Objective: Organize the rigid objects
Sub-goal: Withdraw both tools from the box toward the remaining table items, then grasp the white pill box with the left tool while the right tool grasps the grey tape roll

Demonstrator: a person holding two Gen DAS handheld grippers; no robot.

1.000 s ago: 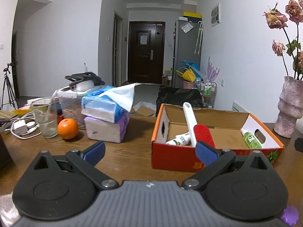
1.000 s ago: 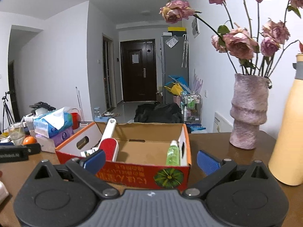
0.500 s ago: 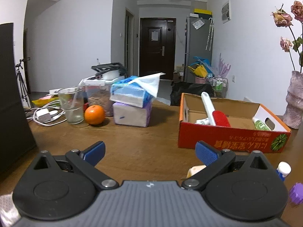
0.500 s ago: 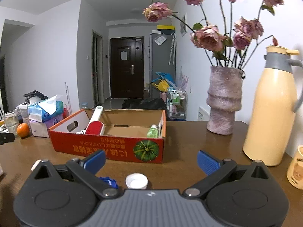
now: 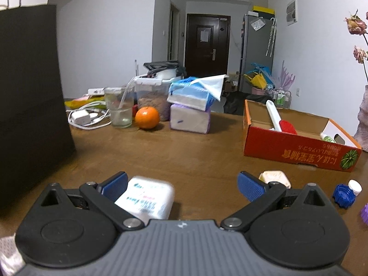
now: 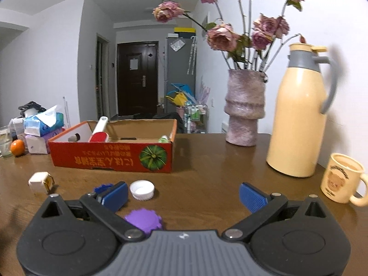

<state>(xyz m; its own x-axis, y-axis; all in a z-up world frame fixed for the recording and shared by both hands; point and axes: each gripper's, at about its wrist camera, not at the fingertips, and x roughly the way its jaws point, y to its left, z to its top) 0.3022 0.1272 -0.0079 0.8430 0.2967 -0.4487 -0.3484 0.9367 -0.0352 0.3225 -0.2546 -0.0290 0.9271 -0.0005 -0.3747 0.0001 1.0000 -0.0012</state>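
Note:
A red cardboard box (image 5: 299, 147) (image 6: 110, 158) on the wooden table holds a red and white brush (image 5: 279, 120) and a green bottle (image 5: 326, 137). My left gripper (image 5: 181, 184) is open, low over the table, with a white box (image 5: 147, 199) lying by its left finger. A cream tape measure (image 5: 274, 179) (image 6: 41, 181) lies by its right finger. My right gripper (image 6: 182, 193) is open. A white cap (image 6: 142, 189), a blue cap (image 6: 103, 187) (image 5: 343, 195) and a purple cap (image 6: 143, 220) lie by its left finger.
Tissue packs (image 5: 191, 105), an orange (image 5: 147, 117), a glass (image 5: 119, 108) and cables (image 5: 87, 117) stand at the back left. A dark bag (image 5: 30, 96) rises at the left. A flower vase (image 6: 245, 108), a cream thermos (image 6: 301, 119) and a mug (image 6: 342, 179) stand at the right.
Both grippers have drawn back from the red box toward the near side of the table. The white box and the caps have come into view between and beside the fingers.

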